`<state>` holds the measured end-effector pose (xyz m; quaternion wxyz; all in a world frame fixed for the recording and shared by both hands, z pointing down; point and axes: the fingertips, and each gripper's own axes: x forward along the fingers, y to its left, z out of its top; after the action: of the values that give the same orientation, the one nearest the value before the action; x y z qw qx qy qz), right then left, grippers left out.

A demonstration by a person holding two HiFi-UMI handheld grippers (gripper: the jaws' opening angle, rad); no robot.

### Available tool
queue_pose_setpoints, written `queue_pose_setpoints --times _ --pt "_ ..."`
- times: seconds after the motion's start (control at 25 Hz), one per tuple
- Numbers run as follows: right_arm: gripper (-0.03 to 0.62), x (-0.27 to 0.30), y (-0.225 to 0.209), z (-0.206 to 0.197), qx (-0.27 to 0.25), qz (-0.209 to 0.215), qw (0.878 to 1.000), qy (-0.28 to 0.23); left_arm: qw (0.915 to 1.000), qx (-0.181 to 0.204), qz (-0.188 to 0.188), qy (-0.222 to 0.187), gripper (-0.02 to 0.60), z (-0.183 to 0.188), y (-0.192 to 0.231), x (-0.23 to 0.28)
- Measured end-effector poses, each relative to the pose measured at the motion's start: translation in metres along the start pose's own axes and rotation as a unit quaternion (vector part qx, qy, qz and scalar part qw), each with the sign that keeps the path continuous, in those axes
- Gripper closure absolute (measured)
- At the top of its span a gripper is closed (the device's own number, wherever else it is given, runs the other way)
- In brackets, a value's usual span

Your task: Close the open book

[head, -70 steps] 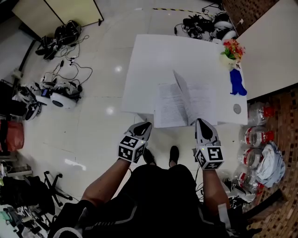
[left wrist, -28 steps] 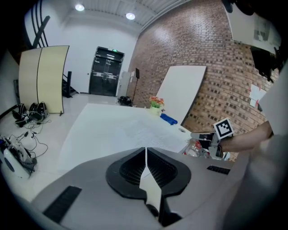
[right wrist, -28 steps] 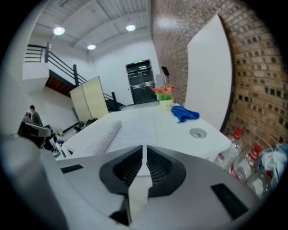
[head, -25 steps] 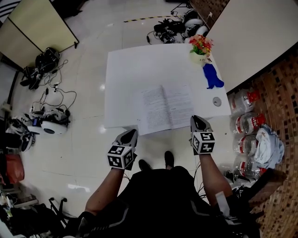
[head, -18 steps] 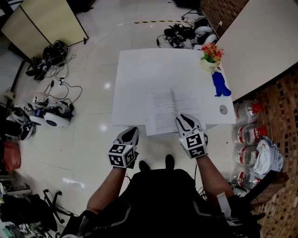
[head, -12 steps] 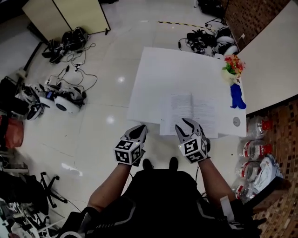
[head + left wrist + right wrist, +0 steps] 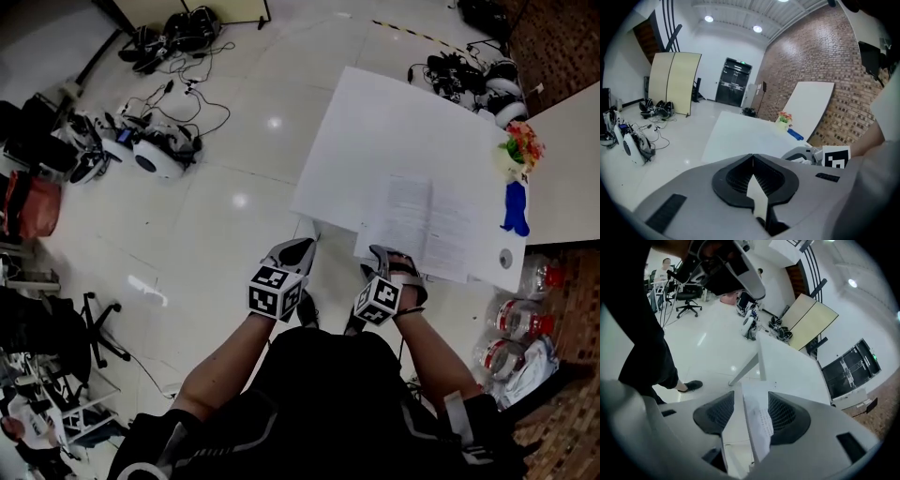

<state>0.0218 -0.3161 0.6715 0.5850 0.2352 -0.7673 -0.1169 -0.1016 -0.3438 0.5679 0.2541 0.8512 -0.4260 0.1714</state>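
One open book (image 7: 429, 225) is seen lying flat on one white surface (image 7: 394, 122), at the edge nearest the person, with its pages facing up. Two hand-held grippers are counted. One pot of flowers (image 7: 523, 148), one blue object (image 7: 515, 208) and one small round item (image 7: 506, 258) are set along the surface's right side, apart from the book.

The right hand-held gripper (image 7: 386, 253) is placed at the book's near left corner, while the left hand-held gripper (image 7: 298, 246) is held off the surface, over the floor, well to the left of the book.

In the right gripper view, the right hand-held gripper (image 7: 751, 393) is shown with its jaws apart and the printed edge of the book (image 7: 757, 423) standing between them, a detail too small to be read from the head view. In the left gripper view, the left hand-held gripper (image 7: 753, 159) is shown with its jaws brought together on nothing. The flowers (image 7: 786, 117) and the blue object (image 7: 795, 135) are seen beyond it at the far end of the surface (image 7: 740, 133).
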Motion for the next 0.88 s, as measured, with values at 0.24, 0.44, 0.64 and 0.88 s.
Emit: queue_pose_setpoints --times 0.24,0.44,0.64,0.88 --pt "0.411 0.02 -0.005 0.002 -0.059 -0.061 0.996 0.01 0.9998 -0.001 0.0 0.019 0.577 -0.017 0.001 0.0" --pt "0.413 0.04 0.002 -0.004 -0.035 -0.07 0.996 0.04 0.9996 -0.001 -0.004 0.028 0.577 -0.026 0.006 -0.003" --pt "0.524 0.027 -0.006 0.006 0.008 -0.093 0.996 0.011 0.9997 0.001 -0.008 0.025 0.577 -0.024 0.003 -0.002" --pt "0.58 -0.033 -0.042 0.018 0.132 -0.16 0.975 -0.082 0.9991 0.009 -0.036 0.021 0.577 -0.011 -0.017 0.009"
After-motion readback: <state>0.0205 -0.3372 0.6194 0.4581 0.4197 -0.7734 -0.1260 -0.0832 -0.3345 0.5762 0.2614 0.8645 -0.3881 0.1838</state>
